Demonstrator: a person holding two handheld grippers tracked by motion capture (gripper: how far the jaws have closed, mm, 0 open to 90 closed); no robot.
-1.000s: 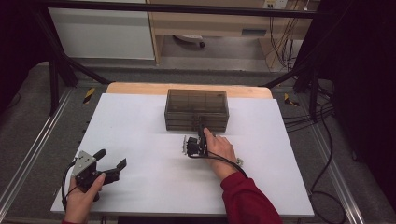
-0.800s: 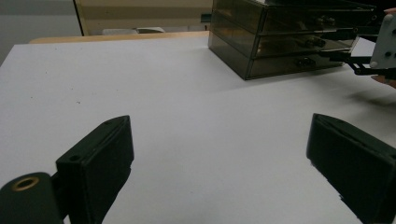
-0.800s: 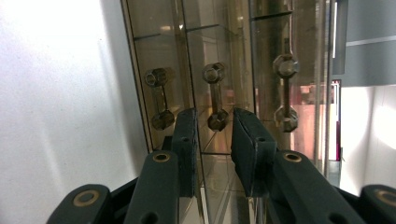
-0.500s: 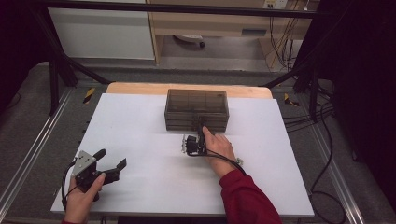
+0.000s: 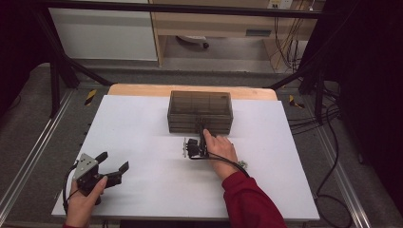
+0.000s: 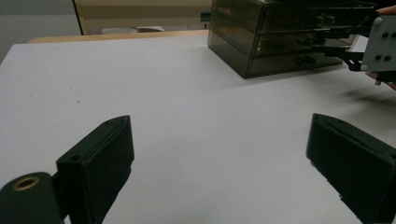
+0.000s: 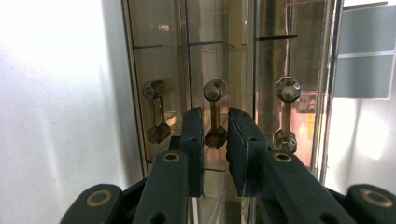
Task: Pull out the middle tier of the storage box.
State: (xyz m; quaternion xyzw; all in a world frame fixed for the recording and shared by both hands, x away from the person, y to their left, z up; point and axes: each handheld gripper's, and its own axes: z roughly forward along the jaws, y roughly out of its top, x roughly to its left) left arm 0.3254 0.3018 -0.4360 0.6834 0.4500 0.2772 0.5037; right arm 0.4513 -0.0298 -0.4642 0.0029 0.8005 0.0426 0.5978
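A smoky see-through drawer box (image 5: 199, 111) with three drawers stands at the back middle of the white table (image 5: 142, 123). My right gripper (image 5: 201, 127) reaches into its front. In the right gripper view the jaws (image 7: 215, 116) stand a narrow gap apart on either side of the middle drawer's handle (image 7: 215, 88). They have just been closing, and I see no pad pressing on the handle. My left gripper (image 5: 114, 161) rests open near the front left corner, with nothing between its jaws (image 6: 219, 140).
The other two drawer handles (image 7: 158, 109) (image 7: 286, 112) flank the middle one. A wooden strip (image 5: 142, 89) runs along the table's back edge. Metal frame rails (image 5: 28, 156) and cables (image 5: 332, 156) lie on the floor at both sides.
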